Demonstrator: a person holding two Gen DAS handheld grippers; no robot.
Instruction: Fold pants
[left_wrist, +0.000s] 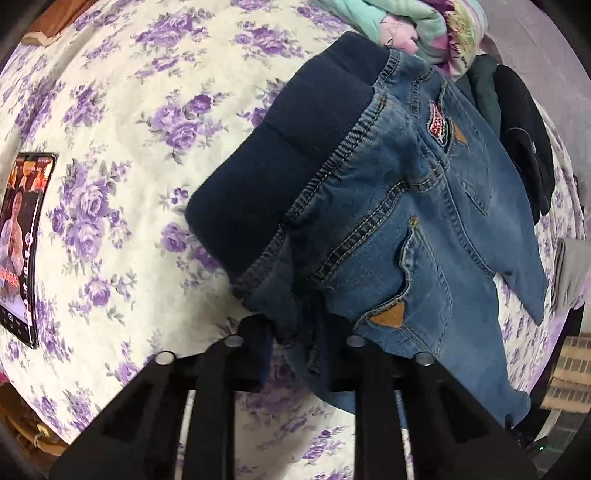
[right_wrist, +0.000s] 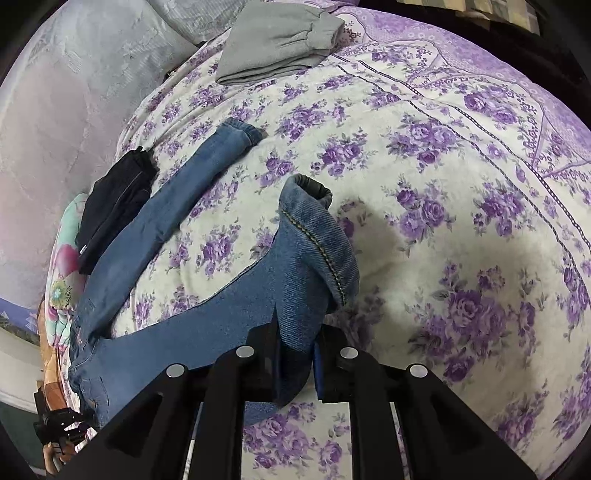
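The left gripper (left_wrist: 301, 332) is clamped on the waist end of the one pair of jeans (left_wrist: 399, 236), its two black fingers pinching the denim just below the dark navy ribbed waistband (left_wrist: 291, 147), which lifts off the bed toward the camera. The right gripper (right_wrist: 295, 354) is likewise closed on one leg of the jeans (right_wrist: 295, 280) near the cuff, and that leg rises in a fold between its two fingers; the other leg (right_wrist: 184, 206) lies flat on the floral bedspread (right_wrist: 461, 184), running up and away toward its cuff. Beside that flat leg sits one dark folded garment (right_wrist: 114, 206), touching it. One grey folded garment (right_wrist: 277, 40) rests farther off near the bed's far edge. Wide bare bedspread lies to the right gripper's right. One phone (left_wrist: 24, 247) lies at the left gripper's far left.
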